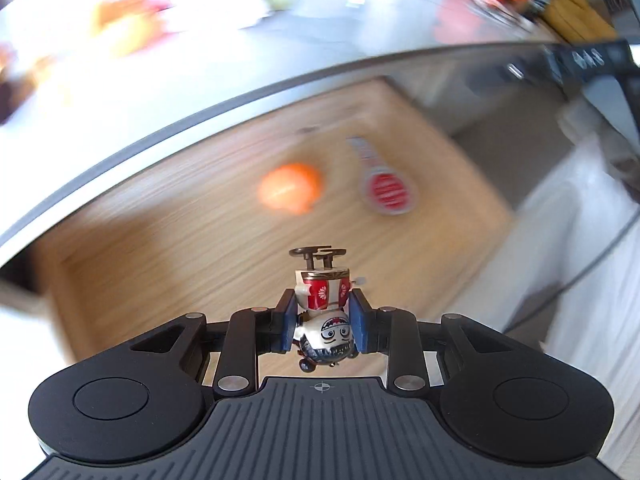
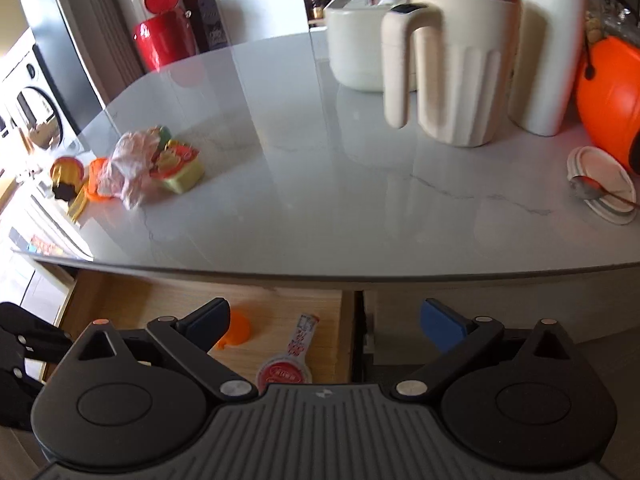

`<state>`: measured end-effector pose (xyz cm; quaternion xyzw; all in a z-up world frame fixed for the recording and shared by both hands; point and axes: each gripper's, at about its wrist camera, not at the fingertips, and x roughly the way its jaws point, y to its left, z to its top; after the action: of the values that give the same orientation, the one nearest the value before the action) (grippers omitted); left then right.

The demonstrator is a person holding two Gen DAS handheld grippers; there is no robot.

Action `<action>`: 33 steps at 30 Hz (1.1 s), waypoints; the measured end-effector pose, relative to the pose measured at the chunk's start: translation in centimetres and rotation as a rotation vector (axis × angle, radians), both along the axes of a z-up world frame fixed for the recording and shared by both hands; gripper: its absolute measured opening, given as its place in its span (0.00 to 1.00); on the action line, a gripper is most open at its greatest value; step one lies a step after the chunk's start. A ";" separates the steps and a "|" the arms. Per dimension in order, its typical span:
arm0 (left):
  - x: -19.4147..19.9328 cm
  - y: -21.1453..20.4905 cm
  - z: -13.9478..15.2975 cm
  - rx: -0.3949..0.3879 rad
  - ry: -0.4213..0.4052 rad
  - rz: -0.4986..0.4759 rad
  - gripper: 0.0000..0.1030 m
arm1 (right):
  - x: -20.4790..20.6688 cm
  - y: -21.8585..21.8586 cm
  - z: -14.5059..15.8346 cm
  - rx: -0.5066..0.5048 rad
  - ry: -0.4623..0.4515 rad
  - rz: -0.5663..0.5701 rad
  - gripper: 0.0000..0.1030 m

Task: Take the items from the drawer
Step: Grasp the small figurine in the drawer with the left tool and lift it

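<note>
My left gripper (image 1: 323, 311) is shut on a small toy figure (image 1: 322, 304) with a white face and a red and white body, held upside down above the open wooden drawer (image 1: 168, 240). On the drawer floor lie an orange round thing (image 1: 290, 188) and a red-lidded sachet with a long tab (image 1: 386, 184). In the right wrist view my right gripper (image 2: 326, 322) stands wide open over the drawer (image 2: 120, 296), nothing between its blue pads. The orange thing (image 2: 239, 329) and the sachet (image 2: 290, 364) lie just below it. Part of the left gripper shows at the left edge.
A white marble countertop (image 2: 320, 200) overhangs the drawer. On it stand a beige jug (image 2: 452, 68), a cream pot (image 2: 360, 48), an orange pumpkin bucket (image 2: 612, 96), a small dish with a spoon (image 2: 604, 184) and a heap of snack packets (image 2: 148, 164).
</note>
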<state>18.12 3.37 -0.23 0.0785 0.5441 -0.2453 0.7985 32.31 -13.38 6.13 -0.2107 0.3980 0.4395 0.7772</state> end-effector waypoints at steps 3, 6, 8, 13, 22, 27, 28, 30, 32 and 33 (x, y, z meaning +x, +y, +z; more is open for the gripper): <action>0.0 4.5 -0.5 -0.033 -0.004 0.147 0.30 | -1.7 2.7 -2.1 -0.090 0.171 0.056 0.98; 0.2 7.0 0.4 -0.070 -0.047 0.238 0.30 | -4.7 5.6 -4.2 -0.184 0.229 0.132 0.98; 0.4 8.4 0.7 -0.116 -0.069 0.263 0.30 | -7.0 7.7 -5.9 -0.267 0.248 0.189 0.98; 0.0 9.7 0.5 -0.159 -0.037 0.326 0.30 | -10.5 11.9 -10.0 -0.437 0.212 0.297 0.99; -1.4 10.8 -1.0 -0.151 -0.012 0.379 0.30 | -12.5 15.8 -15.3 -0.704 0.244 0.422 0.87; -1.7 11.1 -0.5 -0.136 -0.030 0.386 0.30 | -12.0 17.0 -17.4 -0.755 0.429 0.277 0.87; -1.8 11.0 -0.5 -0.131 -0.033 0.380 0.30 | -12.0 17.1 -17.7 -0.765 0.445 0.254 0.87; -1.9 10.6 -0.3 -0.133 -0.039 0.361 0.30 | -12.6 17.4 -18.2 -0.793 0.407 0.250 0.86; -2.1 10.4 0.0 -0.142 -0.045 0.340 0.30 | -13.5 17.6 -18.8 -0.836 0.360 0.279 0.83; -2.1 10.3 0.1 -0.144 -0.048 0.334 0.30 | -13.8 17.8 -18.8 -0.850 0.346 0.288 0.83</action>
<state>15.97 13.64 -0.15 -0.0643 0.5115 -0.1459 0.8444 18.50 4.40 -12.69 -0.4867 0.6326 0.3697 0.4757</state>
